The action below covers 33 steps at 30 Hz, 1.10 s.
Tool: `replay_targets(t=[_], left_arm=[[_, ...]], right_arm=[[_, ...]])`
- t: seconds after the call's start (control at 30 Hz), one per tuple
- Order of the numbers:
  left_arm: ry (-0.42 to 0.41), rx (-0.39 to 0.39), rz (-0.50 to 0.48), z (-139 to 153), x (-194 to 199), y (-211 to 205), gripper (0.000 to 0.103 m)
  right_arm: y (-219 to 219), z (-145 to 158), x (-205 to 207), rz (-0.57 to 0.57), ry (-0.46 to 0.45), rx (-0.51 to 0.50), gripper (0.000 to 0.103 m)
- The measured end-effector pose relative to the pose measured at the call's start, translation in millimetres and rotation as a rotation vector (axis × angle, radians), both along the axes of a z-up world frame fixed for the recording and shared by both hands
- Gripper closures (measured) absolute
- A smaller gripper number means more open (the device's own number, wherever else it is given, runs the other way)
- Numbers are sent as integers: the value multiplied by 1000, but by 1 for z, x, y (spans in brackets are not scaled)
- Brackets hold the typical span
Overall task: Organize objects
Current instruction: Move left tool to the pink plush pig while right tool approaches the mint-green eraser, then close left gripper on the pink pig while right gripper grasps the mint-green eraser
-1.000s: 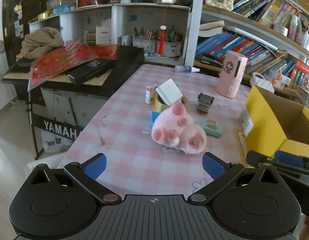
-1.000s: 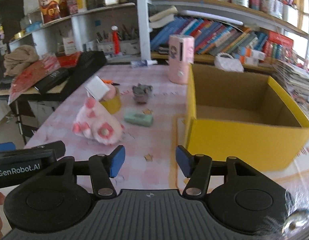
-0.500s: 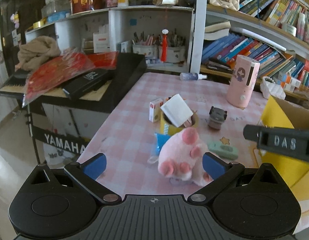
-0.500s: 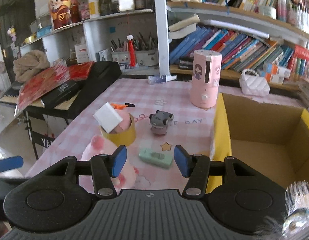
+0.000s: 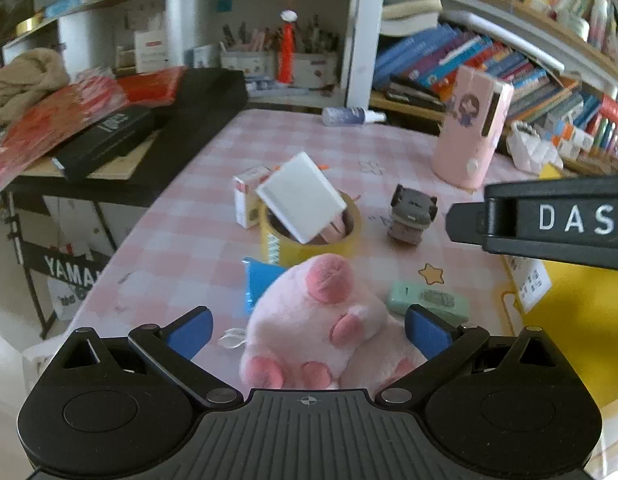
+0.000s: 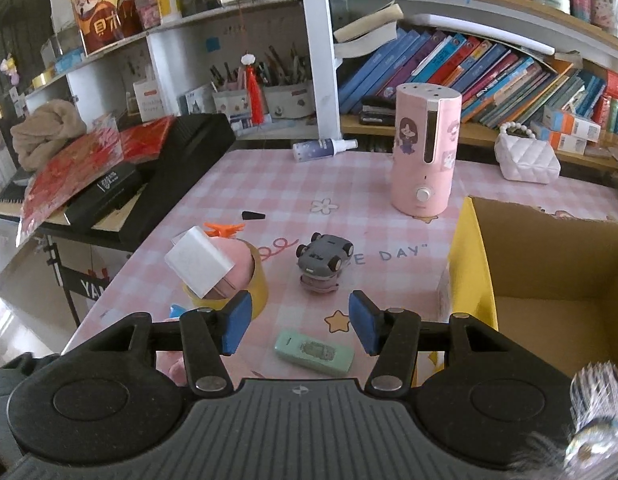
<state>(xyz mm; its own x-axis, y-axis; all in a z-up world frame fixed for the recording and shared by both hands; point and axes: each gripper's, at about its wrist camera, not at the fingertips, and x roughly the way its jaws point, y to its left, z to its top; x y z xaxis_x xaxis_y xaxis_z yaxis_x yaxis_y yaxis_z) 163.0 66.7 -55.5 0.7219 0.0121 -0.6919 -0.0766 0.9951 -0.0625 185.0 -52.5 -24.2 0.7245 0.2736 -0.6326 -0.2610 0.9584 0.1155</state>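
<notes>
A pink plush toy [image 5: 321,328] lies on the pink checked table [image 5: 189,240], between the fingers of my open left gripper [image 5: 307,326], which does not close on it. Behind it a yellow tape roll [image 5: 309,236] holds a white box [image 5: 301,202]. A grey toy car [image 5: 411,216] and a mint green case [image 5: 429,302] lie to the right. My right gripper [image 6: 297,322] is open and empty, hovering over the green case [image 6: 313,350], with the toy car [image 6: 323,262] just beyond. The open yellow cardboard box [image 6: 475,276] stands at the right.
A pink humidifier [image 6: 423,152], a spray bottle [image 6: 321,148] and a white bag [image 6: 527,160] stand at the back. A black keyboard with red papers [image 6: 109,172] borders the table's left. Bookshelves [image 6: 469,60] rise behind. A small red-white carton [image 5: 247,196] and blue packet [image 5: 261,280] lie near the tape.
Both grippers have moved forward over the table. The plush now sits between my left fingers. My right gripper has come over the green case, closer to the toy car.
</notes>
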Motion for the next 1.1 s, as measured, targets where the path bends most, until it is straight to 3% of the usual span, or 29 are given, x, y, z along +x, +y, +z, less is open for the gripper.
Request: replay_targets(t=[0.13, 0.2, 0.37, 0.5, 0.67, 0.93, 1.0, 1.1], left_arm=[[-1, -12, -39, -9, 7, -4, 1], [-17, -45, -73, -11, 5, -2, 15], [-15, -103, -82, -3, -5, 14, 33], [2, -112, -3, 2, -20, 37, 33], [22, -153, 84, 2, -29, 58, 33], [-1, -186, 118, 11, -28, 67, 33], [-4, -186, 115, 13, -26, 67, 33], [-19, -185, 109, 19, -25, 67, 33]], right_arm=[[2, -8, 7, 12, 31, -20, 47], [2, -12, 10, 12, 46, -28, 46], [6, -22, 19, 5, 84, -36, 44], [12, -35, 24, -12, 97, -75, 32], [24, -60, 34, -16, 146, -154, 25], [28, -87, 50, -31, 200, -168, 30], [29, -86, 50, -22, 188, -164, 37], [31, -85, 51, -3, 175, -171, 37]])
